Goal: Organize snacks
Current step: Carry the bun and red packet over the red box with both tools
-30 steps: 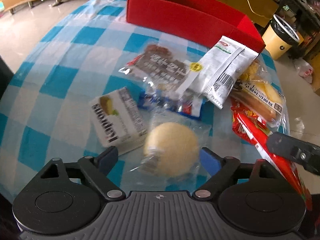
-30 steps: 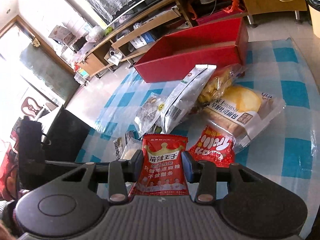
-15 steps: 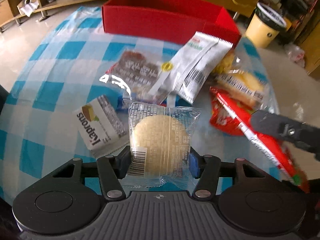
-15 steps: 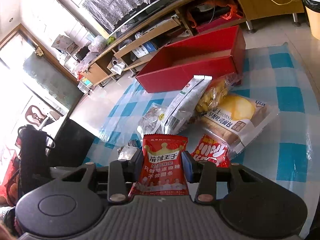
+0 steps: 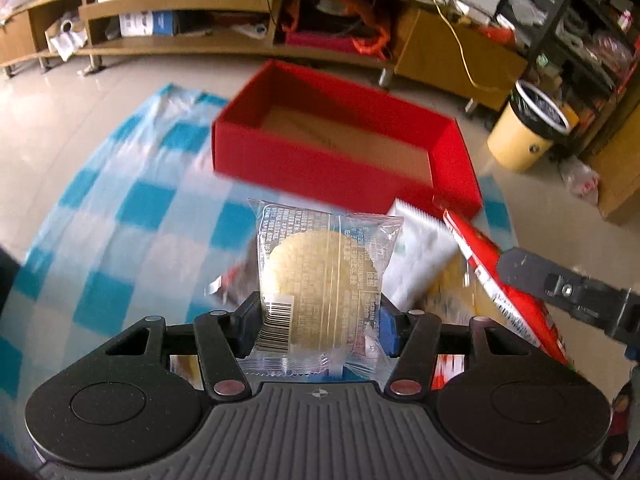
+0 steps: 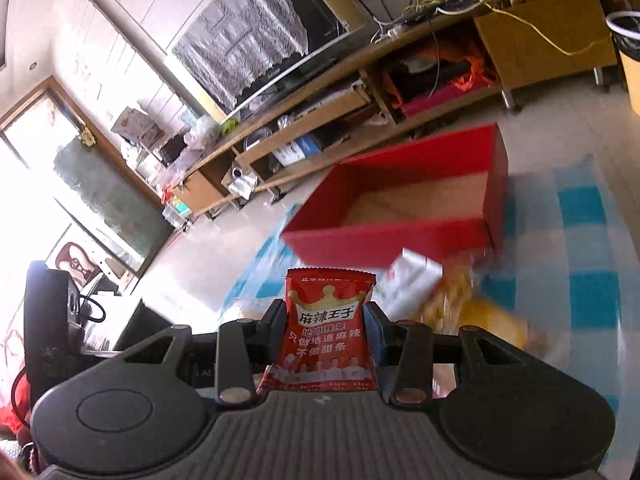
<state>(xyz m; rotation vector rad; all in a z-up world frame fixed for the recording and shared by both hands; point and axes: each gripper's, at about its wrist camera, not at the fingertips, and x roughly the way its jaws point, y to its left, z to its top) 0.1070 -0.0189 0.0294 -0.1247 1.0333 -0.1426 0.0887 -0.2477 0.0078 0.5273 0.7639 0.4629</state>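
**Two snacks aloft, red box ahead**

A cluttered living room: low wooden shelving along the far wall, a yellow bin (image 5: 527, 128) on the tiled floor, a blue-and-white checked cloth (image 5: 120, 216) over the table. On the cloth, toward its far edge, an open red box (image 5: 344, 136), its cardboard floor bare as far as visible.

Left gripper (image 5: 318, 326) clamped on a clear-wrapped round cake (image 5: 320, 288), pads pressing both sides of the wrapper, packet upright and clear of the cloth. Right gripper (image 6: 327, 336) closed on a red spicy-strip packet (image 6: 330, 332), also upright between the pads, and seen edge-on at the right of the left view. More snacks heaped just in front of the box's near wall: a white pouch (image 6: 412, 276) and yellowish bags, blurred.

Step in hand, by judgement: carry, both picks done, neither packet yet over the box. Next move: bring each gripper forward above the near wall, past the heap, then release over the bare floor, one beside the other. Light, crinkly wrappers; likely to cling to a pad or flutter off line on release.
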